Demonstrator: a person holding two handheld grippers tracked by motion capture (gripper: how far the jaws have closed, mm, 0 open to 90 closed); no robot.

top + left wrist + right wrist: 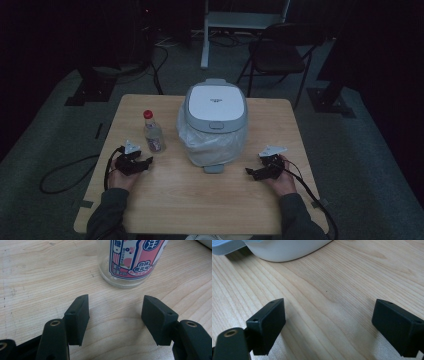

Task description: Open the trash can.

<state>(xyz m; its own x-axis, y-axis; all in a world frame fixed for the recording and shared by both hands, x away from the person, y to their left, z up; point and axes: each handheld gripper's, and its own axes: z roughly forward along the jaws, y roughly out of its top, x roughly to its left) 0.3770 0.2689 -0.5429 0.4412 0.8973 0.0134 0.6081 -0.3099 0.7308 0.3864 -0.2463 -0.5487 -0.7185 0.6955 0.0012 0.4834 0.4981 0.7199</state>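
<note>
Bottle (130,262), pink label w/ Chinese text, upright just ahead of left gripper (115,315); both grippers' jaws apart, right gripper (328,327) empty.

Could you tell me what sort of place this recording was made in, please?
Probably a lab or studio set up for recording: a wooden table stands on grey carpet, with a folding chair, dark equipment stands and loose cables around it.

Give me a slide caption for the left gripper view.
Open jaws on the wooden table, facing a pink-labelled glass bottle.

Bottle label (136,258) reads "糖", "白桃"
</note>
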